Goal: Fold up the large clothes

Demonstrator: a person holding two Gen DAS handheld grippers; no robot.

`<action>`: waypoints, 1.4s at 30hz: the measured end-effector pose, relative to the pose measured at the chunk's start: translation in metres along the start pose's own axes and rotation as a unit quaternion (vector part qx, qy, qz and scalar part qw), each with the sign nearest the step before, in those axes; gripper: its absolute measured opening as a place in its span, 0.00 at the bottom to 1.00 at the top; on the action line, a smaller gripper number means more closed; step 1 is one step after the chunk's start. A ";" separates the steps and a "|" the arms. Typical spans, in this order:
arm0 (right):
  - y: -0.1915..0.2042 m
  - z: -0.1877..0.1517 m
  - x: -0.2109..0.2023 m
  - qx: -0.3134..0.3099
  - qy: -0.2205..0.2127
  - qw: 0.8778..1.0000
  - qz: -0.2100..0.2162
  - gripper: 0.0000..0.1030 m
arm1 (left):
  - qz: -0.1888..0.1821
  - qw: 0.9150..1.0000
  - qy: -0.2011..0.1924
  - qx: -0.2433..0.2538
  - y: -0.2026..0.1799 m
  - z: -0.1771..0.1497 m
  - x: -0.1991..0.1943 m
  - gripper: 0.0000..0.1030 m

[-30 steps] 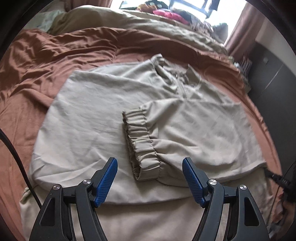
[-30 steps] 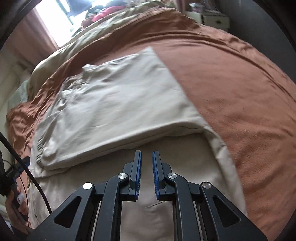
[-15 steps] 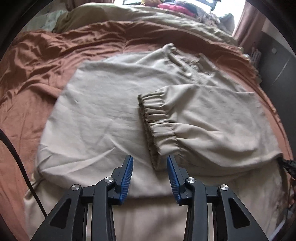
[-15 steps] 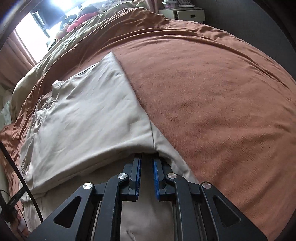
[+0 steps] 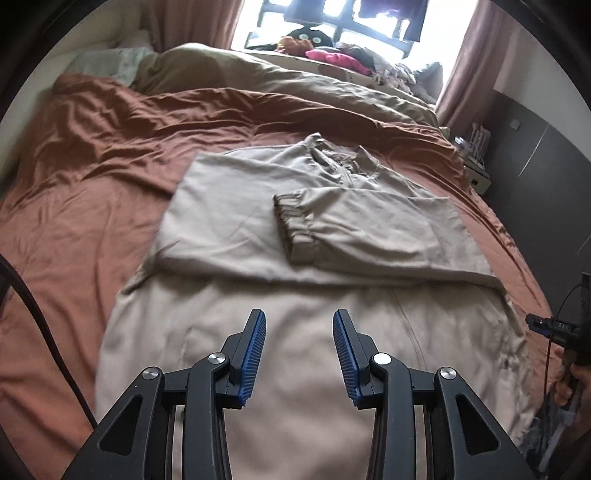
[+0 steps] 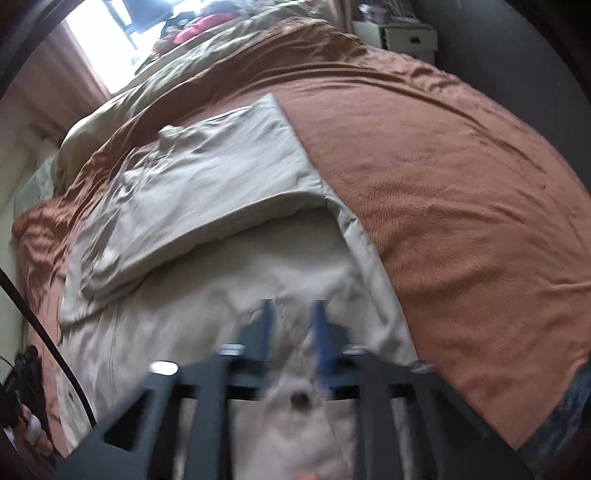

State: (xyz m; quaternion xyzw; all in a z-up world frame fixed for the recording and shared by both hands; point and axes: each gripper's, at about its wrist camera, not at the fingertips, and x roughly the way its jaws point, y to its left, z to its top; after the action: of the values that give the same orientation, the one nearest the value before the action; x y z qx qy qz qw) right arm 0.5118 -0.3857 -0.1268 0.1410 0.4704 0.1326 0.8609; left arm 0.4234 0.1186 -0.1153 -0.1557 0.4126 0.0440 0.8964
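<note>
A large beige garment (image 5: 236,229) lies flat on the brown bed sheet (image 5: 74,206), collar and zip at the far end. One sleeve is folded across its chest, with the elastic cuff (image 5: 293,230) near the middle. The nearer, paler part of the garment spreads under my left gripper (image 5: 299,321), which hovers above it, open, with nothing between its blue pads. In the right wrist view the folded sleeve panel (image 6: 207,192) shows at upper left. My right gripper (image 6: 294,314) is blurred above the pale cloth, its jaws opening with nothing between them.
An olive duvet (image 5: 280,85) is bunched at the head of the bed, below a bright window with a pile of clothes (image 5: 332,55). A dark wardrobe (image 5: 535,177) and a small white cabinet (image 6: 402,35) stand beside the bed. A hand (image 5: 569,380) shows at the right edge.
My left gripper narrowed its jaws and drew back and up from the cuff. My right gripper went from shut to apart and pulled back from the folded edge.
</note>
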 end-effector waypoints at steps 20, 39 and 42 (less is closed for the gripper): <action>0.003 -0.148 -0.136 -0.083 -0.092 0.990 0.068 1.00 | -0.005 0.988 -0.150 -0.024 0.009 -0.111 -0.221 1.00; -0.046 -0.263 -0.197 -0.069 -0.125 0.988 0.058 1.00 | 0.016 0.989 -0.141 -0.048 0.040 -0.210 -0.295 1.00; -0.051 -0.271 -0.203 -0.066 -0.126 0.988 0.059 1.00 | 0.006 0.989 -0.139 -0.057 0.043 -0.218 -0.302 1.00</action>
State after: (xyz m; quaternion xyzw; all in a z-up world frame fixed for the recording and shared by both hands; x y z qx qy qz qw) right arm 0.1811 -0.4744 -0.1295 0.1272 0.3393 0.1945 0.9115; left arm 0.0579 0.1051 -0.0315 -0.1961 0.2816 0.0940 0.9346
